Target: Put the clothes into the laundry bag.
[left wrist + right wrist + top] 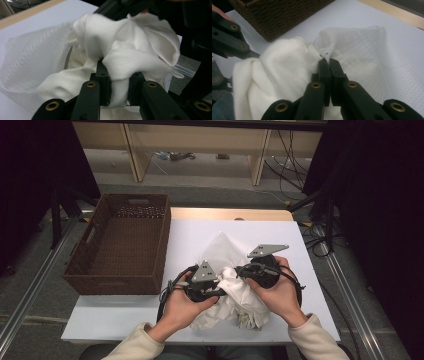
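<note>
A crumpled white cloth (240,295) lies bunched at the mouth of a white mesh bag (220,249) on the white table top (115,317). My left gripper (222,284) comes in from the left. In the left gripper view its jaws (118,75) are shut on a fold of the cloth (130,42), with the mesh bag (32,62) to the left. My right gripper (240,269) faces it from the right. Its jaws (329,62) are pressed together on the edge of the mesh bag (367,50), beside the cloth (279,67).
A brown woven basket (120,245) stands on the table's left part, close behind the left hand, and shows as the basket (282,15) in the right gripper view. A wooden strip (230,214) runs along the far edge. Dark stands and cables flank the table.
</note>
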Demonstrator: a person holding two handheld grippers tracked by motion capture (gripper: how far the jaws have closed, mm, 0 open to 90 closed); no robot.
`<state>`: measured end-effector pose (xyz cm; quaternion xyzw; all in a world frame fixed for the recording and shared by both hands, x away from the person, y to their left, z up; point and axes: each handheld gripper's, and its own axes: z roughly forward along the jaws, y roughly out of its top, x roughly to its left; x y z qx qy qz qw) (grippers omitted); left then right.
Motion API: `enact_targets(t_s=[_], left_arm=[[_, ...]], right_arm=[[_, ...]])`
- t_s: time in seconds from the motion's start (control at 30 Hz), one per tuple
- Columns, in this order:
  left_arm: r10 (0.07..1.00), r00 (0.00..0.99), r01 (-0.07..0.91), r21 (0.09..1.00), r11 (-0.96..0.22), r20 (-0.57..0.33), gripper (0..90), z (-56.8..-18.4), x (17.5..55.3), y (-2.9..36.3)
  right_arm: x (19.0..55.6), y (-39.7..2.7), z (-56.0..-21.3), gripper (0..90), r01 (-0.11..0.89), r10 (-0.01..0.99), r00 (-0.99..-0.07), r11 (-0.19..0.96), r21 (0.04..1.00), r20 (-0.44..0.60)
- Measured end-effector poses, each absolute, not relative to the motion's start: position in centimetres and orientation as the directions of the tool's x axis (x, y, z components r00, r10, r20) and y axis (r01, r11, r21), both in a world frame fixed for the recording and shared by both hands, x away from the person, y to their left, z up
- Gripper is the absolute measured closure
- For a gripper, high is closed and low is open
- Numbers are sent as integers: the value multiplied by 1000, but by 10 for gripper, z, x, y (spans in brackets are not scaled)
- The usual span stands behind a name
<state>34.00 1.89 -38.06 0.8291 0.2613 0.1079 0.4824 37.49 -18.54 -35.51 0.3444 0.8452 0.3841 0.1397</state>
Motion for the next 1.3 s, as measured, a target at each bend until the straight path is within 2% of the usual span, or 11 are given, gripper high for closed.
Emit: enact_targets(t_s=[0.1,0.17,0.3,0.53,0.6,0.8,0.97,1.13,1.17,1.23,1.3], left_arm=[[533,842,334,854,-399,-80,751,-382,343,14],[522,849,338,842,-420,-80,751,-386,346,10],[523,852,341,796,-500,-37,749,-403,360,0],[575,816,379,804,-458,-57,730,-427,382,-8],[579,814,382,798,-466,-52,683,-424,379,-7],[555,832,361,777,-516,-19,320,-405,360,15],[540,842,368,749,-551,-17,241,-411,345,37],[494,869,385,674,-631,-34,280,-447,348,26],[470,882,361,667,-652,-17,298,-452,351,24],[498,866,354,652,-671,43,417,-460,356,20],[510,860,386,656,-648,-1,539,-461,358,19]], right_arm=[[373,-184,-353,900,450,680,-733,490,747,-4],[370,-182,-353,900,484,693,-721,471,737,30],[369,-179,-352,900,454,663,-748,491,743,19],[374,-177,-363,900,470,666,-746,499,728,26],[374,-179,-361,900,487,671,-740,486,725,47],[374,-185,-357,900,504,696,-716,462,730,54],[377,-187,-357,900,493,687,-726,482,724,37],[375,-183,-357,900,517,687,-723,475,712,66],[379,-183,-360,900,448,658,-753,499,741,12],[375,-181,-359,900,514,682,-728,479,711,67],[376,-181,-361,900,491,671,-740,486,723,51]])
